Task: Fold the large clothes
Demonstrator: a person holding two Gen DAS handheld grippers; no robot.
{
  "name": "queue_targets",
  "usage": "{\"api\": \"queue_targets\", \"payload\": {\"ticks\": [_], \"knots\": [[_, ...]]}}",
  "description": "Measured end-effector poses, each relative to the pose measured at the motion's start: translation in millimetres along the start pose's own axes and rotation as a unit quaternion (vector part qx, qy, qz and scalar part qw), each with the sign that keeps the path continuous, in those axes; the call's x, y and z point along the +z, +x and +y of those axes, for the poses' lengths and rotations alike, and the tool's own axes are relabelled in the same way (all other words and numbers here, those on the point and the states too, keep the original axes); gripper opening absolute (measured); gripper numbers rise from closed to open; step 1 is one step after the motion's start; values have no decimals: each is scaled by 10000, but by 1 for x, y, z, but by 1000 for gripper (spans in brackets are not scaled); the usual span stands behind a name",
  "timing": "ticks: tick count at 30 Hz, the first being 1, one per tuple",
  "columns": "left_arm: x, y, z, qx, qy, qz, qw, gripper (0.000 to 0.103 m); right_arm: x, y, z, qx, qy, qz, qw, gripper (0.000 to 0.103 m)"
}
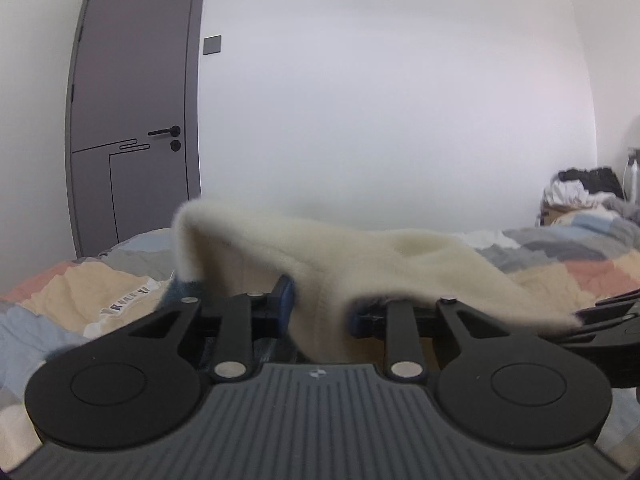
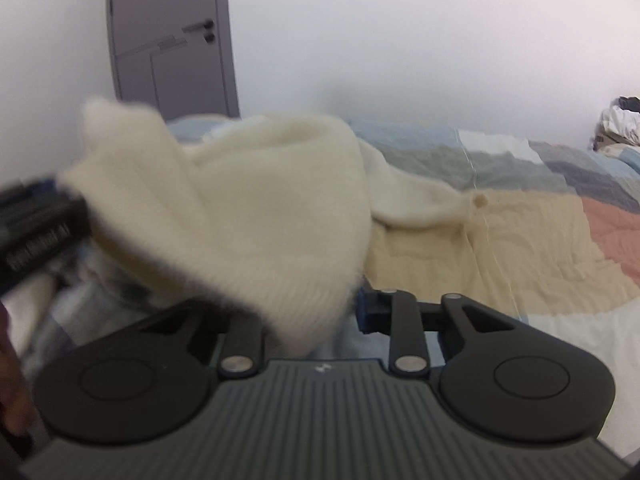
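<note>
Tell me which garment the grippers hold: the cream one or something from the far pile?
The cream fleece garment, lifted off the quilt; the far pile lies untouched.

Fuzzy knit sweater [image 1: 320, 264], quilted bedspread [image 1: 80, 292]

Cream fuzzy sweater [image 1: 360, 264]; patchwork quilt [image 2: 520, 240] in beige, salmon, grey, pale blue; grey door [image 1: 132, 120]; white wall [image 1: 380, 100].

Both wrist views sit low and close over the bed [image 1: 560, 264], facing the grey door [image 2: 172, 40] and white wall.
</note>
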State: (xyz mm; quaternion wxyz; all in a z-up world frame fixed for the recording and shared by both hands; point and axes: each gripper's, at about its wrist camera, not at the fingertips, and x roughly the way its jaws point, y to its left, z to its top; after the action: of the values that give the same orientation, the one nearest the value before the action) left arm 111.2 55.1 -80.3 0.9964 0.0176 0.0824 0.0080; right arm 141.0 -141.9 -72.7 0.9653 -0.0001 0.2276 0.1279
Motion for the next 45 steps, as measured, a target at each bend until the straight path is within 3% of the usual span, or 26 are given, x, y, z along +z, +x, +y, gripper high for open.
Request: {"api": "queue_targets", "payload": {"ticks": [5, 14, 17, 22, 30, 33, 36, 40, 45], "knots": [[19, -37, 8, 57, -645, -79, 9979, 25, 10, -34, 8, 6, -250, -401, 9989, 25], [30, -137, 8, 162, -1358, -53, 9906, 23, 17, -104, 18, 73, -692, -945, 9931, 25], [26, -155, 3, 190, -1356, -23, 9906, 23, 8, -110, 17, 12, -743, -838, 9937, 25], [29, -155, -4, 230, -1338, -11, 9907, 23, -14, -95, 20, -208, -827, -505, 9951, 33], [31, -147, 15, 175, -1671, -150, 9857, 22, -28, -65, 19, 101, -247, -70, 9996, 56], [30, -145, 23, 215, -1819, -87, 9831, 22, -32, -57, 21, 167, -222, -5, 9996, 59], [27, -145, 27, 280, -1952, 77, 9803, 22, -31, -62, 23, 31, -411, -39, 9991, 59], [23, -140, 33, 212, -2275, 515, 9722, 23, -28, -77, 13, -4, -131, 61, 9999, 59], [-1, -134, 37, 157, -2685, 1350, 9536, 24, -31, -89, 7, 115, -83, 483, 9987, 60]]}}
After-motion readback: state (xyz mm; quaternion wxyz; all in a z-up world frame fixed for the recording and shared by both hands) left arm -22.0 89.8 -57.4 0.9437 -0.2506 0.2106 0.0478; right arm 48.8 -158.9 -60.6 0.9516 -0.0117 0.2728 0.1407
